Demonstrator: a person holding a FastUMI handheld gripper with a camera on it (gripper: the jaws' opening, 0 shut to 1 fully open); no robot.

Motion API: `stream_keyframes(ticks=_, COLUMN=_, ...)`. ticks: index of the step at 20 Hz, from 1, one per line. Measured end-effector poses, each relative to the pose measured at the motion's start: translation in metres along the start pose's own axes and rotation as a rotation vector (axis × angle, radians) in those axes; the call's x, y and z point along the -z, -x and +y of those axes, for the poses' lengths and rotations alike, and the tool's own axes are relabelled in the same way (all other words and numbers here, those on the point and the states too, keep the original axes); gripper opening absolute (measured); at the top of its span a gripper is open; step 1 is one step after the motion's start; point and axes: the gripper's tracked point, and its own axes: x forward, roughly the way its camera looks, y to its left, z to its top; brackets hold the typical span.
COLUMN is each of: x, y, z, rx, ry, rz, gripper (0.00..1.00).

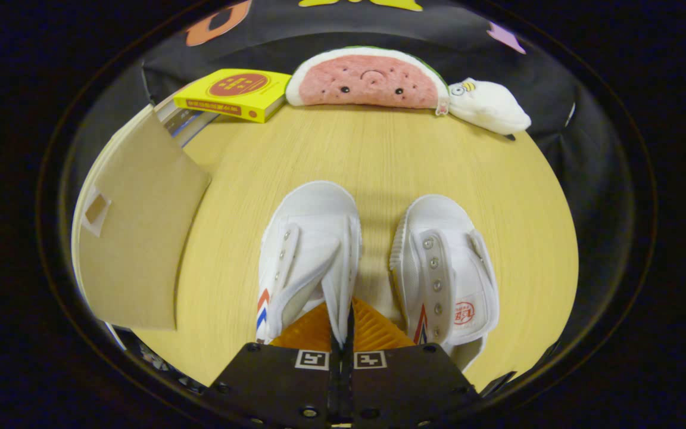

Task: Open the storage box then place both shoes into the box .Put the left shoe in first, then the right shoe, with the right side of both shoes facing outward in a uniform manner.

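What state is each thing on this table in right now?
Gripper: shut on the left shoe's side wall.
Left shoe: upright on the table, unlaced, pinched at its inner wall.
Right shoe: upright beside it, unlaced, untouched.
Storage box: lid raised, open.
Yellow book: lying flat, closed.
Watermelon plush: lying against the wall.
White plush: lying beside the watermelon.

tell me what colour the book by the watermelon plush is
Yellow with a red circle on the cover, clearest in the gripper view.
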Motion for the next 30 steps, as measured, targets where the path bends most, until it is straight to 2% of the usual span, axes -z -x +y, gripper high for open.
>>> stream_keyframes(ticks=6, x=0.016, y=0.02, z=0.005, rx=-0.158, ry=-0.197, rz=0.066, gripper=0.0)
stream_keyframes(ticks=11, x=-0.002, y=0.081, z=0.015, rx=-0.182, ry=-0.261, rz=-0.02, gripper=0.0)
stream_keyframes(ticks=14, x=-0.018, y=0.128, z=0.038, rx=-0.204, ry=-0.295, rz=-0.069, gripper=0.0)
stream_keyframes(ticks=17, x=-0.034, y=0.168, z=0.072, rx=-0.209, ry=-0.274, rz=-0.116, gripper=0.0)
stream_keyframes(ticks=22, x=-0.043, y=0.206, z=0.156, rx=-0.244, ry=-0.196, rz=-0.135, gripper=0.0)
stream_keyframes(ticks=26, x=-0.039, y=0.211, z=0.226, rx=-0.259, ry=-0.108, rz=-0.123, gripper=0.0)
stream_keyframes(ticks=30, x=-0.036, y=0.184, z=0.282, rx=-0.249, ry=-0.11, rz=-0.078, gripper=0.0)
